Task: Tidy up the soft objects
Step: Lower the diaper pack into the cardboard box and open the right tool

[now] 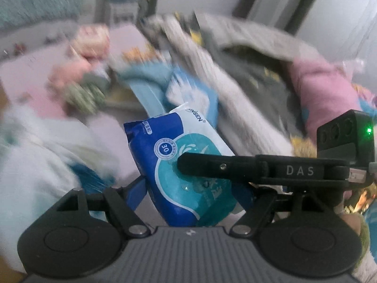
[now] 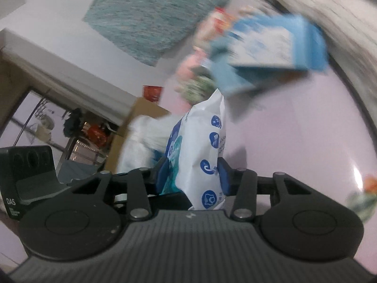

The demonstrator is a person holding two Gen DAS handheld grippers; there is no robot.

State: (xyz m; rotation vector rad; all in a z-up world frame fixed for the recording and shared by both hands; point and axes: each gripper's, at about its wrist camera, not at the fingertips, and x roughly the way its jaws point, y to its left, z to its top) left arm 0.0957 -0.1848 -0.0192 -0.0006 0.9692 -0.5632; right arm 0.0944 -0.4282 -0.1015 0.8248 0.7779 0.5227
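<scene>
A blue, teal and white pack of wet wipes (image 1: 179, 155) stands tilted between the jaws of my left gripper (image 1: 192, 193). Its blue pads sit at the pack's sides and do not look pressed in, so this gripper is open. A black finger (image 1: 212, 165) of my right gripper reaches in from the right across the pack's face. In the right wrist view the same pack (image 2: 207, 151) stands upright, with my right gripper (image 2: 194, 176) shut on its lower part, a blue pad against each side. Everything behind is blurred.
A pink sheet (image 2: 294, 141) covers the bed. A light blue pack (image 1: 193, 89) (image 2: 271, 44) lies beyond. A grey blanket (image 1: 235, 70) and a pink soft item (image 1: 325, 87) lie at the right. A white bag (image 1: 35, 146) (image 2: 146, 136) is at the left, a cardboard box (image 2: 141, 115) past the bed's edge.
</scene>
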